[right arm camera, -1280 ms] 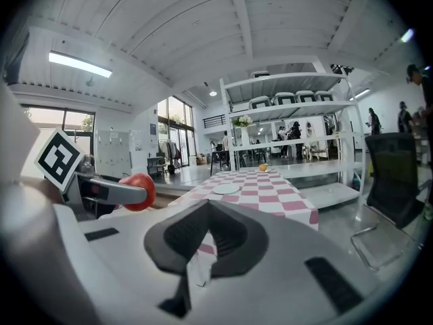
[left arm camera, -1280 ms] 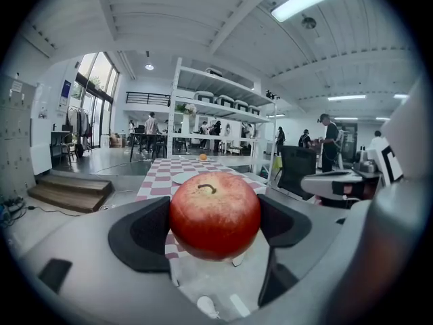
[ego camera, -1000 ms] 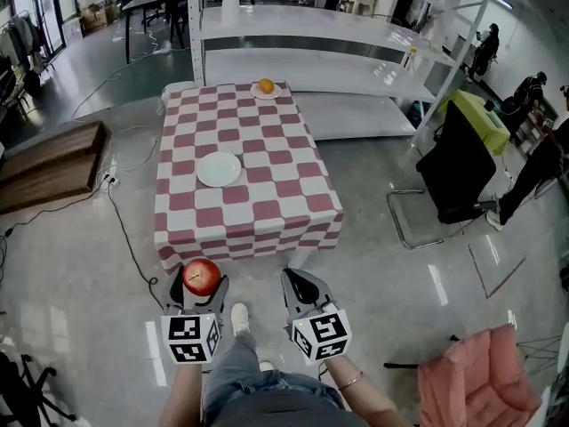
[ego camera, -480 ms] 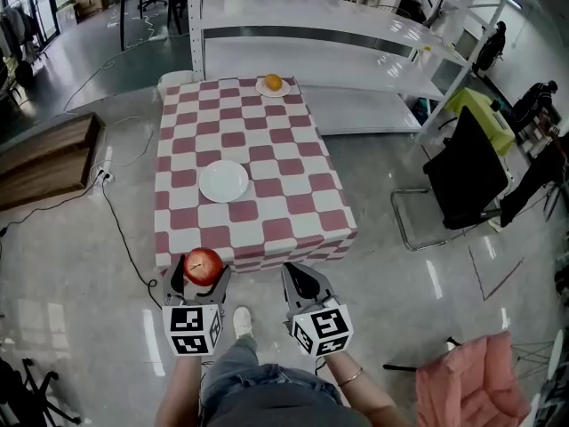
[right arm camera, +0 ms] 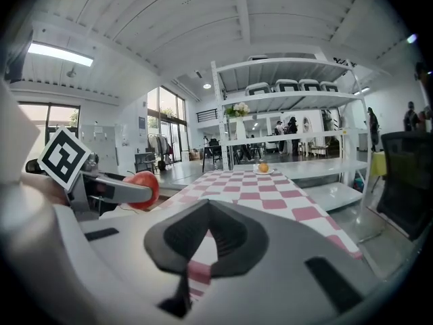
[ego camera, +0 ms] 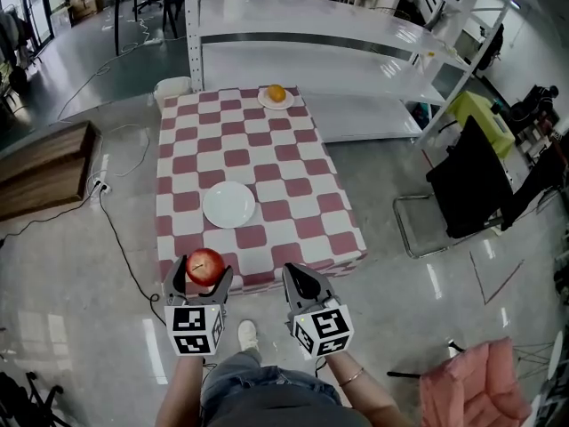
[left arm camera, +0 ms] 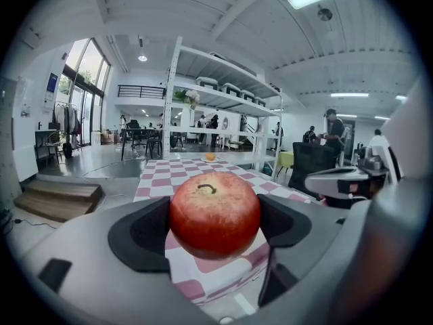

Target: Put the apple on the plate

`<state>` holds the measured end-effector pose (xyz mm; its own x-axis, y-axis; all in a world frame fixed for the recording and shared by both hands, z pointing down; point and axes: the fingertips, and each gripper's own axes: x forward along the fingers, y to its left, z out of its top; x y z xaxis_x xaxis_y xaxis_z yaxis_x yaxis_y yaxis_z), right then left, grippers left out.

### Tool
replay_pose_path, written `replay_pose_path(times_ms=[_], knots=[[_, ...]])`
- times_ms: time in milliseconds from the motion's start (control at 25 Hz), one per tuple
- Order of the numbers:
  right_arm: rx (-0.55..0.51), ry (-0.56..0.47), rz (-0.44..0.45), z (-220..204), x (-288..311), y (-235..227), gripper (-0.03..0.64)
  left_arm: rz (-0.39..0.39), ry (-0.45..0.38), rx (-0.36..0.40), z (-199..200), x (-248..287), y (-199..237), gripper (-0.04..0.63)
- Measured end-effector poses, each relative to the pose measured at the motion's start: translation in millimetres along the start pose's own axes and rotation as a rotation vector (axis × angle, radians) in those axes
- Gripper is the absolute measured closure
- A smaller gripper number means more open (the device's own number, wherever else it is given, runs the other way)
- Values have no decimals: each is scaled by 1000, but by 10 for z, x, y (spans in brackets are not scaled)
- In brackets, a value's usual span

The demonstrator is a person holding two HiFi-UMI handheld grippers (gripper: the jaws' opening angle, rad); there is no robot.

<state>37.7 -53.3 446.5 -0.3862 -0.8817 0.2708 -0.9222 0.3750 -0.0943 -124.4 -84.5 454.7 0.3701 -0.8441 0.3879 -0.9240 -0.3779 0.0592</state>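
Pinching an apple (ego camera: pixel 205 265), left hand-held gripper (ego camera: pixel 199 275) hovers over floor (ego camera: pixel 71 314) before checkered table (ego camera: pixel 267 163).

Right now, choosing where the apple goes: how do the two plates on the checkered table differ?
The near plate is empty; the far plate holds an orange. The near plate lies toward the person's end of the table, the far plate at the opposite edge. Both are white, round and lie flat.
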Motion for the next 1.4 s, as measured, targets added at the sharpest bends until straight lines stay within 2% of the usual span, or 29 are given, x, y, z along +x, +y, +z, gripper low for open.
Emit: replay_pose_path(times_ms=[440, 960, 1400], knots=[[-9, 4, -21, 159, 502, 12, 606, -32, 2, 20, 147, 374, 327, 199], [-10, 19, -50, 167, 675, -48, 606, -49, 19, 57, 153, 684, 383, 199], [-8, 30, -12, 206, 1028, -150, 606, -38, 39, 86, 217, 1069, 415, 199]])
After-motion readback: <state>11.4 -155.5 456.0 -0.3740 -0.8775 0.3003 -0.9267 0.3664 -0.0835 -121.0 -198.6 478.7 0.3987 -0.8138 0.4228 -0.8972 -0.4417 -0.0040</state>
